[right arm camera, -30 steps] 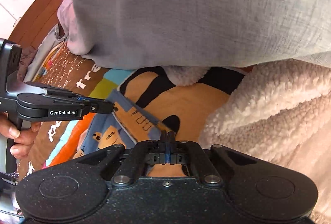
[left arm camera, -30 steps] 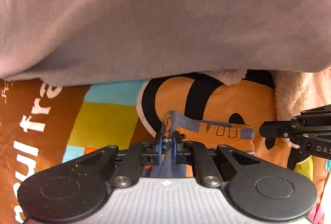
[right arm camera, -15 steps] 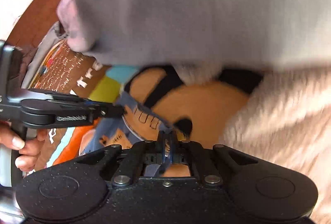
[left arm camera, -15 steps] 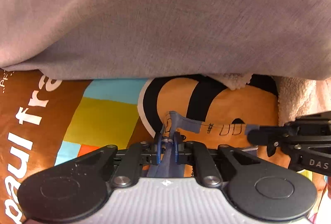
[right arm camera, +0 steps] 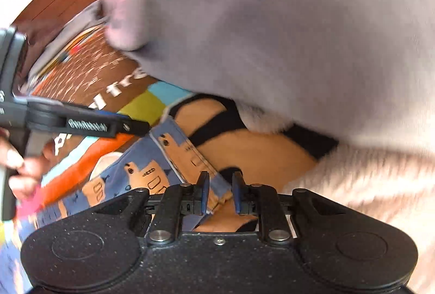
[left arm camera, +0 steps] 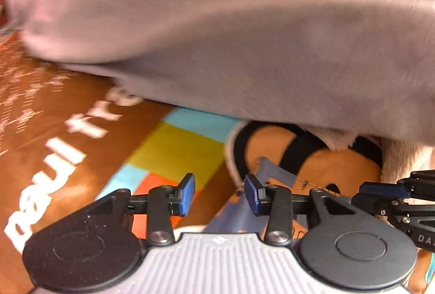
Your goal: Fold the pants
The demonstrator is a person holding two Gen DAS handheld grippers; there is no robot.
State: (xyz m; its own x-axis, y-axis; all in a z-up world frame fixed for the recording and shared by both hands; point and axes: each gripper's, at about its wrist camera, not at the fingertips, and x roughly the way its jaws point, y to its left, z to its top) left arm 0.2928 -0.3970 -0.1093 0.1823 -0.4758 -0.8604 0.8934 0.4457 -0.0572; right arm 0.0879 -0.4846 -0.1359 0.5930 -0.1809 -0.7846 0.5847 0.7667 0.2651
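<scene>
The pants (right arm camera: 141,171) are small, blue with tan printed shapes, and lie on a colourful blanket (left arm camera: 174,150). In the left wrist view their edge (left arm camera: 274,171) lies by my left gripper (left arm camera: 219,192), which is open with its blue pads apart and holds nothing. My right gripper (right arm camera: 219,194) is open too, its jaws standing on either side of the pants' edge without pinching it. The left gripper shows in the right wrist view (right arm camera: 108,125), and the right gripper shows at the right edge of the left wrist view (left arm camera: 394,193).
A large grey cloth (left arm camera: 244,36) fills the upper half of both views. A fluffy pink blanket (right arm camera: 367,199) lies to the right. The printed blanket has brown lettering (left arm camera: 54,158) and an orange-black figure (right arm camera: 258,147). A hand (right arm camera: 19,169) holds the left gripper's handle.
Both grippers were shut on the pants' edge and have now opened, letting the fabric go. Both views have shifted slightly and are blurred by motion.
</scene>
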